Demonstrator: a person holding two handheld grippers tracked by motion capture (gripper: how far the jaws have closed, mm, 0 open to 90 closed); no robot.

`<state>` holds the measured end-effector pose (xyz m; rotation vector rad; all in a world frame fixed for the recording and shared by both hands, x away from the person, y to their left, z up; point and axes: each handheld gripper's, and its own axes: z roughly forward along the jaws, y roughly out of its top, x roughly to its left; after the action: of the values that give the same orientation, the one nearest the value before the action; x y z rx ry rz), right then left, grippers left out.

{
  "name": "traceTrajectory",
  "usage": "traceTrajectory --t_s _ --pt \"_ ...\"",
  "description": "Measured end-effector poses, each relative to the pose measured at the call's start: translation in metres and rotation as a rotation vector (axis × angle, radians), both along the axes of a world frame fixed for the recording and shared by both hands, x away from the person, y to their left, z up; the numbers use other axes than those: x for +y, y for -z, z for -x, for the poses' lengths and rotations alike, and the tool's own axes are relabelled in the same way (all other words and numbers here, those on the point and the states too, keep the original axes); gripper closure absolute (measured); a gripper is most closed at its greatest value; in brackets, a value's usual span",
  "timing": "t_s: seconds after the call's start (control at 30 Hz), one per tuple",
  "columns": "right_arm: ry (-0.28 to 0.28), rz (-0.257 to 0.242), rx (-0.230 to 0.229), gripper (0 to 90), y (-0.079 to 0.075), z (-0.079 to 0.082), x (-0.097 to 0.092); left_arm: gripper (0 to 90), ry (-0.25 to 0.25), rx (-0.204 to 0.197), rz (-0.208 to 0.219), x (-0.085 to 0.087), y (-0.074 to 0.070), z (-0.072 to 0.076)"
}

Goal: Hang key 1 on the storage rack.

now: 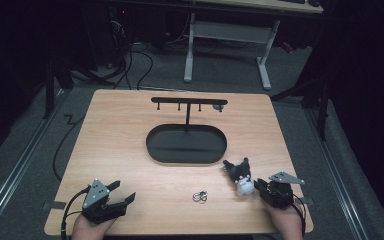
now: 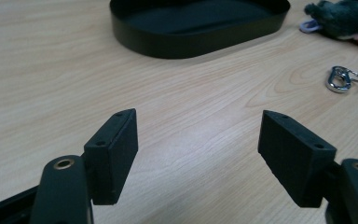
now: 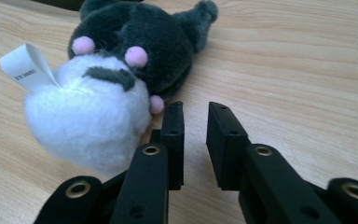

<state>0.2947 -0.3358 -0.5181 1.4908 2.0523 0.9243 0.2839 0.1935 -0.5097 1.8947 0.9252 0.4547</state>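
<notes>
Left gripper [image 1: 114,194], near table corner: jaws spread wide, nothing between. Key ring [image 1: 200,196] loose on wood, mid-front. Plush toy [image 1: 241,176] lying right of ring, just ahead of right gripper [image 1: 260,186]. Jaws there parted by a narrow gap, nothing held, one pad brushing white fur. Risk: closing now pinches air or shoves toy aside.

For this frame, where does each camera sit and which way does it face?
High view: above the person's side, looking forward and down on the table; both hands and grippers enter below.
Left gripper view: rides the left hand-held gripper, open jaws facing the black tray.
Right gripper view: rides the right hand-held gripper, beside the plush toy.
All share that toy.
</notes>
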Motion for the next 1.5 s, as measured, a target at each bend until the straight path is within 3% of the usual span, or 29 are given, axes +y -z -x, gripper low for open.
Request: traceTrajectory --t_s 0.13,0.23,0.27,0.37,0.43,0.5,0.63,0.77,0.9,1.03,1.13,1.27,1.5 --pt "0.008 -0.003 -0.013 72.9 -0.001 0.006 -0.005 29.8 0.01 0.003 -0.026 -0.002 -0.007 -0.005" --pt "0.002 0.009 -0.024 70.9 0.0 0.011 -0.008 28.3 -0.003 0.027 -0.079 0.0 -0.004 -0.009" --pt "0.005 0.004 -0.023 69.8 0.0 0.012 -0.009 28.1 -0.01 0.024 -0.076 0.0 -0.002 -0.009" --pt "0.015 0.012 -0.01 68.3 0.001 0.016 -0.011 28.7 -0.019 0.031 -0.005 -0.001 0.009 -0.009" --pt "0.02 0.016 -0.005 67.2 0.003 0.018 -0.011 28.3 0.003 0.056 -0.014 -0.005 0.011 -0.013" --pt "0.028 0.024 -0.005 64.4 0.003 0.02 -0.011 27.2 0.017 0.041 -0.037 -0.008 0.012 -0.013" --pt "0.032 0.025 0.016 61.1 0.0 0.02 -0.009 27.4 0.033 0.049 -0.017 -0.009 0.012 -0.018" --pt "0.049 0.04 0.058 60.2 -0.005 0.018 -0.007 27.4 0.051 0.045 -0.027 -0.01 0.012 -0.02" --pt "0.031 0.068 0.13 57.4 -0.008 0.014 -0.005 27.5 0.064 0.051 -0.047 -0.01 0.014 -0.02" --pt "0.028 0.093 0.187 53.0 -0.011 0.008 -0.005 27.7 0.071 0.052 -0.034 -0.008 0.013 -0.021" --pt "0.025 0.12 0.215 50.6 -0.015 0.003 -0.006 27.7 0.08 0.039 -0.049 -0.008 0.012 -0.02" --pt "0.026 0.121 0.26 48.3 -0.022 -0.003 -0.007 27.7 0.071 0.045 -0.018 -0.004 0.012 -0.021" --pt "-0.037 0.195 0.343 44.0 -0.032 -0.009 0.003 27.7 0.082 0.039 -0.017 -0.004 0.012 -0.02"
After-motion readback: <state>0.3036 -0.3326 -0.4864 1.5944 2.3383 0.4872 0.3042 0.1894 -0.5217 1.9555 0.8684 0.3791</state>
